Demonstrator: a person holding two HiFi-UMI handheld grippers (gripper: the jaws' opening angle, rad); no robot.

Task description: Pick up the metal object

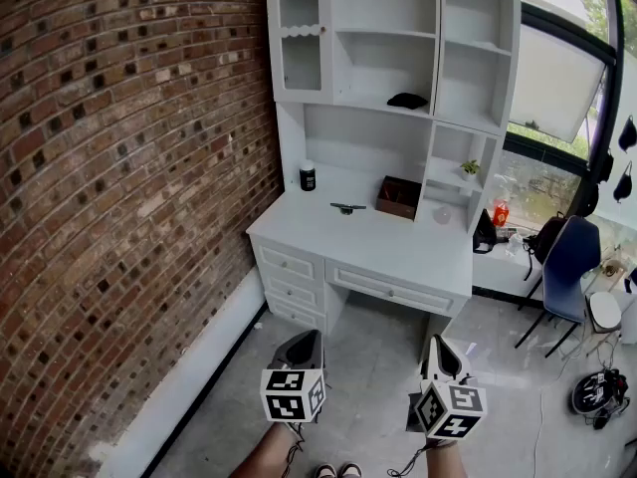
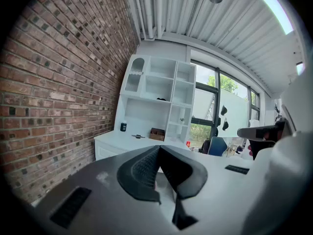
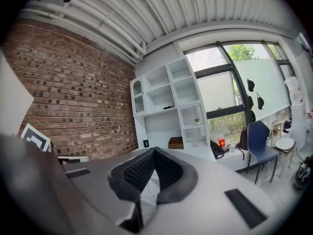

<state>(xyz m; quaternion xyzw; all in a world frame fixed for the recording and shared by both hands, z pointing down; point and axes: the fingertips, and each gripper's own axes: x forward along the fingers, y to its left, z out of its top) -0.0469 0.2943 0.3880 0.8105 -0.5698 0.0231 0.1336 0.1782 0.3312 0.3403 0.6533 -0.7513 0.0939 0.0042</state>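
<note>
While standing well apart from the white desk with a shelved hutch (image 1: 398,252), holds both tools low and idle: left grey two-jaw gripper (image 1: 302,349) at 7 o'clock of the head view, right grey two-jaw gripper (image 1: 441,358) at 5 o'clock. Shows, in each gripper view, ribbed black jaws pressed tip to tip with nothing between them. Makes sense, with nothing in reach to grasp. Points both forward at the furniture, probably as a plain carrying pose for the approach.

Finds the small dark metal object (image 1: 347,208) lying flat on the desktop, toward 12 o'clock from the grippers. Lies out on the bare surface rather than tucked into a shelf, so looks approachable from above or from the front edge. Sits near, yet apart from, a brown open wooden box (image 1: 398,196) at its 3 o'clock and a black cylindrical can (image 1: 308,176) at its 10 o'clock. Too small to tell its exact shape. Appears also in the left gripper view as a thin dark sliver on the desk (image 2: 138,136).

Judging from this, task not yet begun. Calls first for closing the gap to the desk, then for parting one pair of jaws before coming down. Favours the left side slightly, given the spot left of desk centre. Risks a poor hold on something so low and flat.
</note>
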